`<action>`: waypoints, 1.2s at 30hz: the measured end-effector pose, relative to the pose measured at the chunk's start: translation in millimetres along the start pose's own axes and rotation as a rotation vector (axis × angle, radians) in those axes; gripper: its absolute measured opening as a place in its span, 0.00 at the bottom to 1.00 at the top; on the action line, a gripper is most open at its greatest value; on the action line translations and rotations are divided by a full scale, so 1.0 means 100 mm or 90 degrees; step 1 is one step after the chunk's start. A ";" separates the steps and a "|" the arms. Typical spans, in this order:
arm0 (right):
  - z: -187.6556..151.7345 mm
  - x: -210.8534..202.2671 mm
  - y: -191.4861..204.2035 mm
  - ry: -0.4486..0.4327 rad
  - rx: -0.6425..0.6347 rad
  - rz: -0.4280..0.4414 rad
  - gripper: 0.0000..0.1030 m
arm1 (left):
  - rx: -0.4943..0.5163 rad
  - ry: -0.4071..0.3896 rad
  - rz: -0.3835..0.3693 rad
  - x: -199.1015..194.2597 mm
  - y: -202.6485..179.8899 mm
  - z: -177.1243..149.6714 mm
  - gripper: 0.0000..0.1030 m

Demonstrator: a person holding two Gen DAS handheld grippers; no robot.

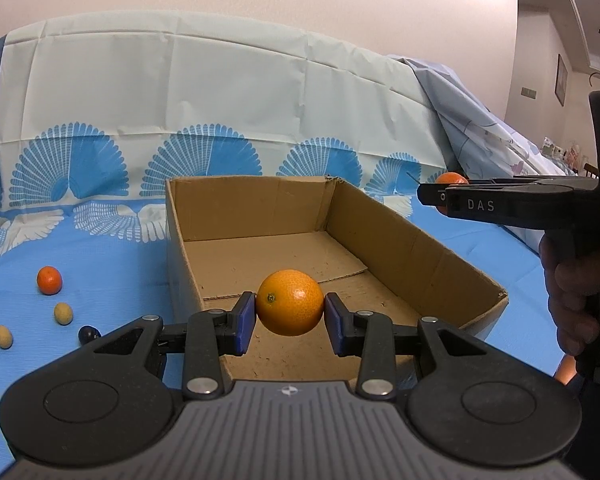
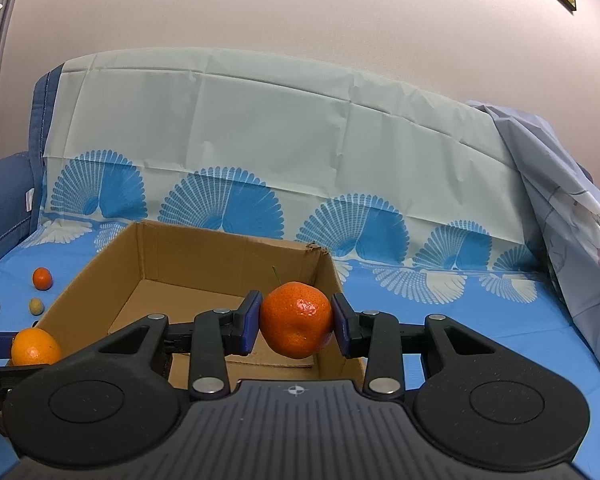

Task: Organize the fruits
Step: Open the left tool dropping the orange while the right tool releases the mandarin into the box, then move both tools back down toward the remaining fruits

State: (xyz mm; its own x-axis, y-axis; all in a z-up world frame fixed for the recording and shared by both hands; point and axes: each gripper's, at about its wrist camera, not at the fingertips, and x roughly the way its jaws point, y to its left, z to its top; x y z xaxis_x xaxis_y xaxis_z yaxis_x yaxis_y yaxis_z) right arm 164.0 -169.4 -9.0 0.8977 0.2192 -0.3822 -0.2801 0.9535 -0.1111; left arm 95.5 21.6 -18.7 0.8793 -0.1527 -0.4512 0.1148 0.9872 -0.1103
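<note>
My left gripper [image 1: 290, 314] is shut on a yellow-orange orange [image 1: 290, 303] and holds it above the near end of an open cardboard box [image 1: 416, 252]. My right gripper [image 2: 296, 322] is shut on a darker orange mandarin [image 2: 297, 319] and holds it over the box's right wall [image 2: 328, 280]. In the left wrist view the right gripper [image 1: 432, 196] comes in from the right with the mandarin [image 1: 452, 179] showing behind it. The left gripper's orange [image 2: 35, 347] shows at the lower left of the right wrist view. The box floor is bare.
Left of the box on the blue cloth lie a small mandarin [image 1: 49, 280], two tan oval fruits [image 1: 63, 313] [image 1: 3, 337] and a dark round fruit [image 1: 89, 334]. A cloth-draped backrest [image 1: 220, 92] rises behind the box.
</note>
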 end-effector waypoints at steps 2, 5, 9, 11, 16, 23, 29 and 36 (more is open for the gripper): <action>0.00 0.01 0.00 0.002 -0.001 0.001 0.38 | -0.002 -0.001 0.003 0.00 0.00 0.00 0.40; 0.01 0.01 0.01 0.003 -0.003 0.002 0.38 | -0.008 0.001 0.005 0.00 0.01 0.01 0.40; 0.01 0.02 0.01 0.005 -0.005 0.002 0.38 | -0.014 0.002 0.004 0.00 0.02 0.02 0.40; 0.01 0.02 0.01 0.005 -0.006 0.002 0.38 | -0.013 0.002 0.002 0.00 0.03 0.02 0.40; 0.01 0.03 0.02 0.007 -0.007 -0.001 0.41 | -0.017 0.000 0.014 0.00 0.03 0.03 0.55; 0.01 0.02 0.04 0.001 -0.005 -0.010 0.49 | -0.027 -0.012 0.025 -0.02 0.06 0.04 0.55; 0.02 -0.01 0.07 0.001 0.014 -0.029 0.49 | -0.048 -0.059 0.049 -0.15 0.17 0.12 0.55; 0.07 -0.15 0.23 -0.032 0.024 -0.032 0.49 | -0.047 -0.146 0.066 -0.57 0.47 0.30 0.07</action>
State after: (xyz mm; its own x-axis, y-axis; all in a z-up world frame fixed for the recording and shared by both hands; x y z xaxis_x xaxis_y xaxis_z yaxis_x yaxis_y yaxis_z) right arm 146.2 -149.8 0.6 0.9265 0.1799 -0.3305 -0.2220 0.9705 -0.0941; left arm 64.1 78.6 28.1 0.9675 -0.0276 -0.2515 -0.0087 0.9898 -0.1420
